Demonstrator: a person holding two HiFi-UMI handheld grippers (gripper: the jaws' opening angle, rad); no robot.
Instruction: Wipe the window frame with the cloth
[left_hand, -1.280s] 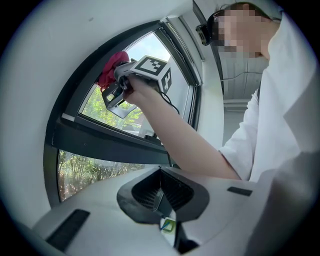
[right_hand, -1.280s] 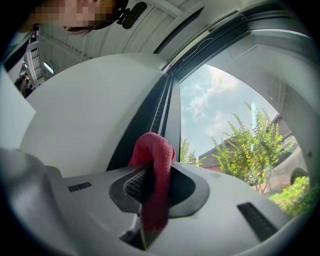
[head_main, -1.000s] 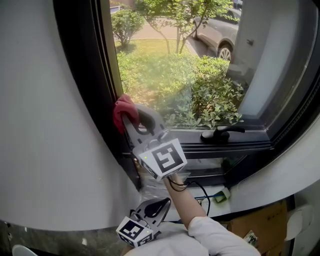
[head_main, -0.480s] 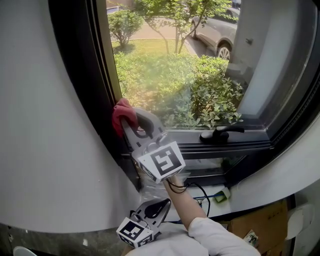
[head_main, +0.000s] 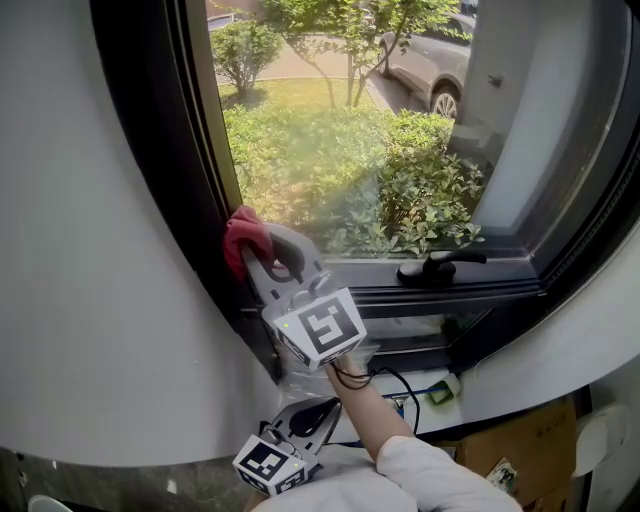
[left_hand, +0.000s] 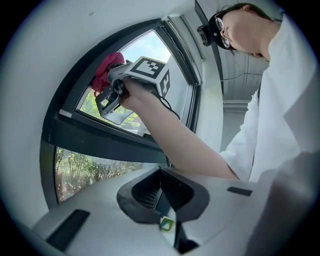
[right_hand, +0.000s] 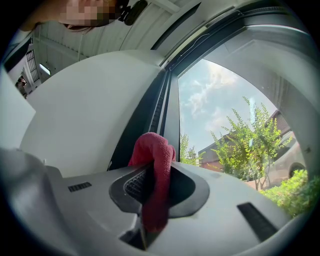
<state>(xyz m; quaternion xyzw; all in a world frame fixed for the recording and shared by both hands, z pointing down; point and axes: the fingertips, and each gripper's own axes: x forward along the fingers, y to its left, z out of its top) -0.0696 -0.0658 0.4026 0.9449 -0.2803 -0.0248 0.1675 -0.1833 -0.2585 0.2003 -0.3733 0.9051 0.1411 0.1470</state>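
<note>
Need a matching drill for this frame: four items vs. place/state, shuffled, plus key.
Items
1. cloth
2. left gripper
3. window handle
4. car

Place/state
A. outside, beyond the glass
B. shut, empty, held low
C. red, clamped in the right gripper
D. black, on the lower frame rail

Pairs: 1-C, 2-B, 3-D, 4-A

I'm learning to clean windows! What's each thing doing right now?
Cloth, bunched, pressed against the window frame.
Right hand-held gripper, shut on the cloth.
Left hand-held gripper, shut, empty.
Handle, lying sideways.
</note>
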